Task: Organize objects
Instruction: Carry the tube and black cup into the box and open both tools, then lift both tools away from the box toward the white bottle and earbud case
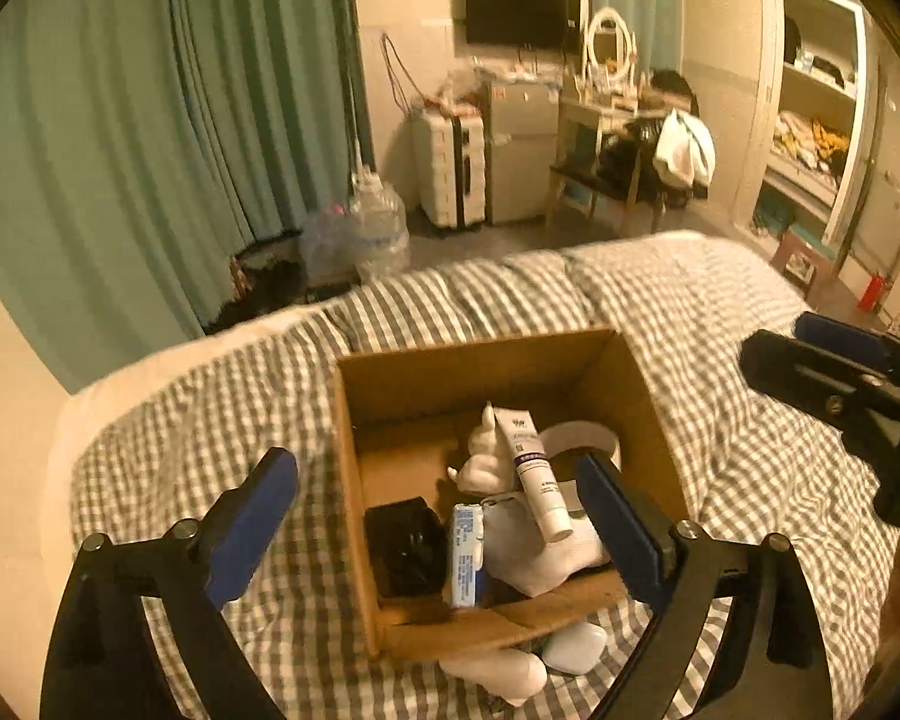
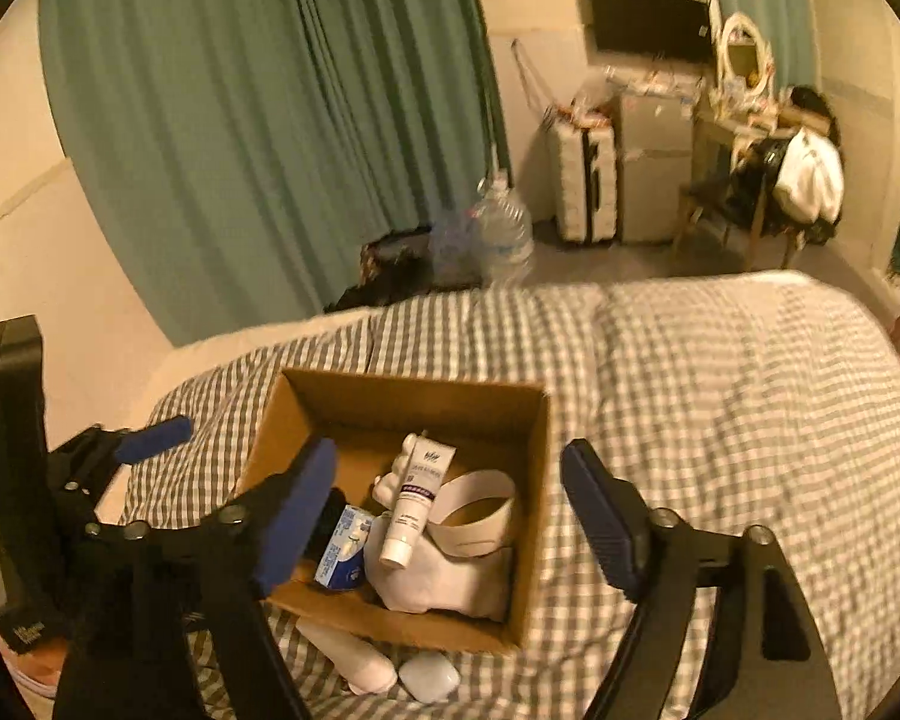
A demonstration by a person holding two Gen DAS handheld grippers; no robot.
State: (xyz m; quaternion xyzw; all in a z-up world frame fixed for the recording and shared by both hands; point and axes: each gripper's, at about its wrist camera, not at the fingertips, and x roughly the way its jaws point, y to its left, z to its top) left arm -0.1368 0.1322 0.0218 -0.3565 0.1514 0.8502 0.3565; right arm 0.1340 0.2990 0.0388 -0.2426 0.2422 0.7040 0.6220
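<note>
An open cardboard box sits on the checked bed. Inside lie a white tube, a white figurine, a tape roll, a white cloth, a small blue carton and a black object. A white bottle and a white case lie on the bed in front of the box. My left gripper is open and empty above the box. My right gripper is open and empty above the box; it also shows in the left wrist view.
The checked duvet covers the bed. Green curtains, water jugs, a suitcase, a small fridge, a dressing table and chair and shelves stand beyond the bed.
</note>
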